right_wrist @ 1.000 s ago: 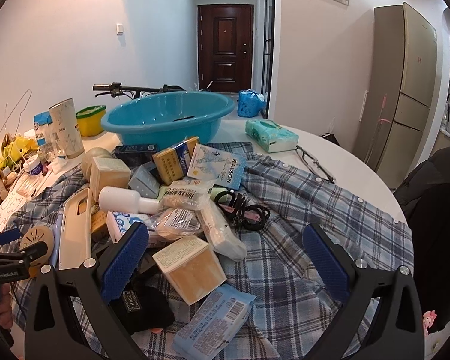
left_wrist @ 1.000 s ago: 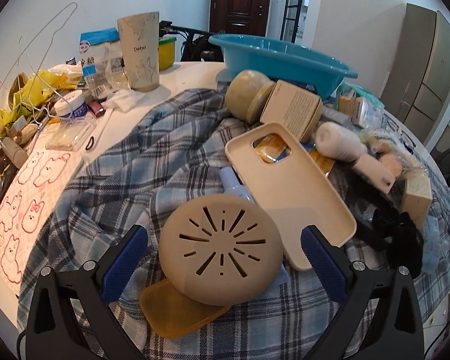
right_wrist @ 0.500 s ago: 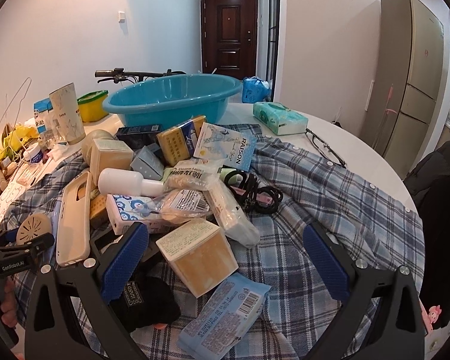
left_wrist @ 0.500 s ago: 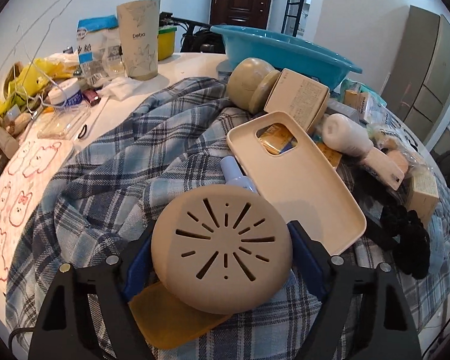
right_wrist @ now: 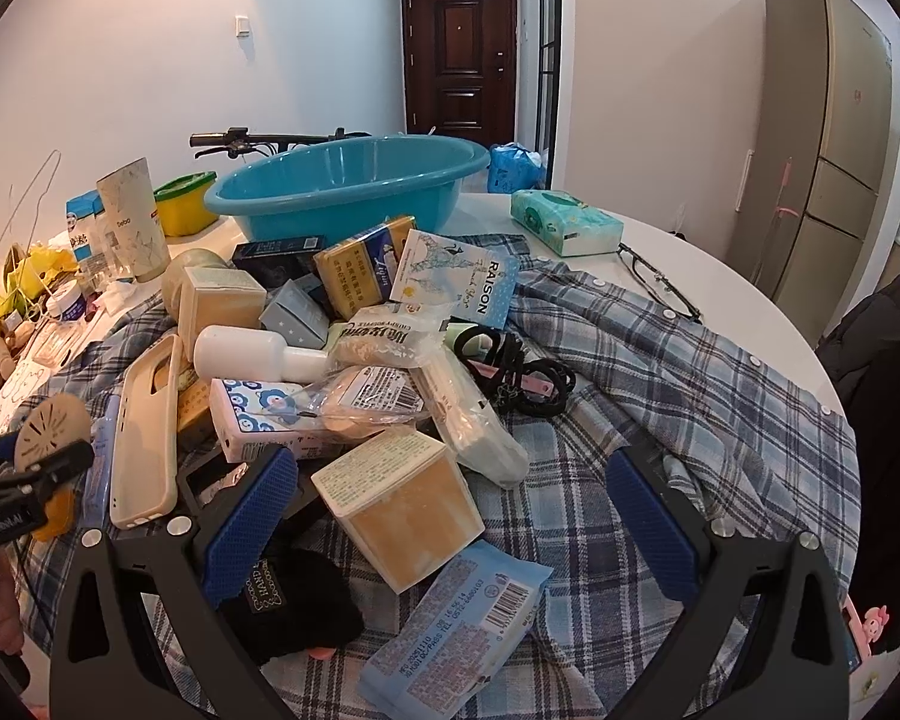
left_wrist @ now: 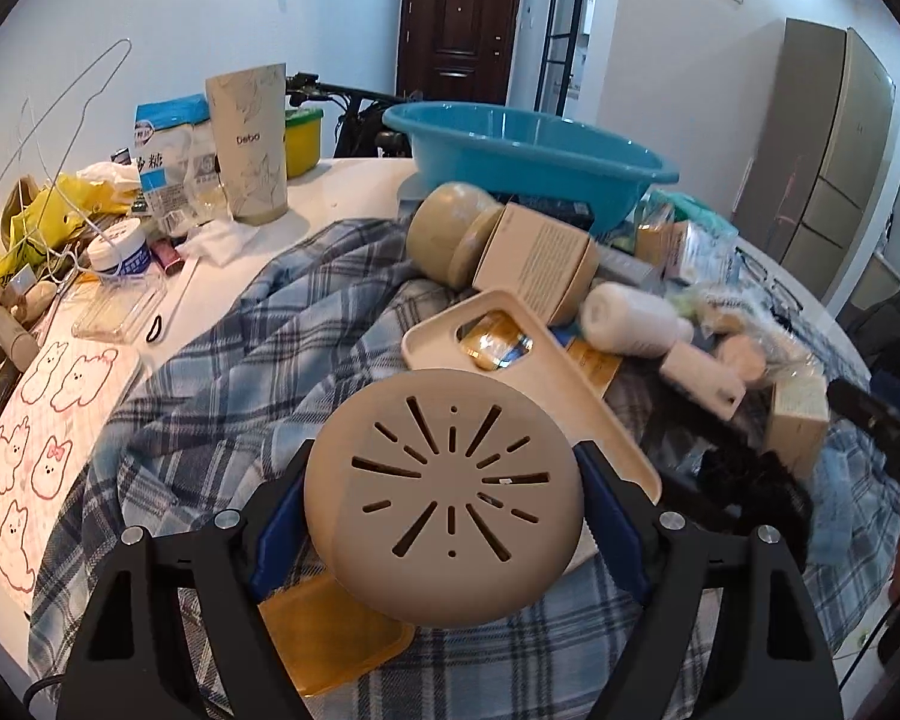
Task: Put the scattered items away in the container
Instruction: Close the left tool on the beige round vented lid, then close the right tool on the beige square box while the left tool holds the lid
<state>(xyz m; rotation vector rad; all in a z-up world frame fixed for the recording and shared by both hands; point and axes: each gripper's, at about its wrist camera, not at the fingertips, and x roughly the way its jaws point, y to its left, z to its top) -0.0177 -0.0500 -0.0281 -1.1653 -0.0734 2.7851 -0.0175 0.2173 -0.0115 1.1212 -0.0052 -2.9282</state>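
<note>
Left tongs (left_wrist: 444, 516): blue pads clamped on either edge of a round beige disc (left_wrist: 444, 498) with radiating slots, face toward the camera. The jaws have just been closing, with the disc between them. The disc sits clear of the plaid shirt (left_wrist: 240, 384) spread over the round white desk (left_wrist: 342, 186); an amber flat piece (left_wrist: 330, 642) lies on the shirt just below it.

Beside the disc, to its right: a cream phone case (left_wrist: 546, 372), tilted, with a yellow packet showing through its camera cut-out. Beyond that, a white bottle (left_wrist: 630, 318) on its side and a beige box (left_wrist: 540, 264) leaning against a round tan jar (left_wrist: 450, 228).

Teal basin (right_wrist: 348, 186) stands at the far side of the desk, behind the pile. I cannot see anything inside it from here.

Right tongs (right_wrist: 450, 522): jaws wide apart, gripping nothing. Between them lies a clear box of yellowish contents (right_wrist: 402, 504), untouched by either pad; a blue barcode packet (right_wrist: 456, 624) lies nearer the camera and a black fabric item (right_wrist: 294, 600) sits by the left pad.

Desk's left edge: paper cup (left_wrist: 249, 144), sugar bag (left_wrist: 168, 156), white tub (left_wrist: 120, 252).
</note>
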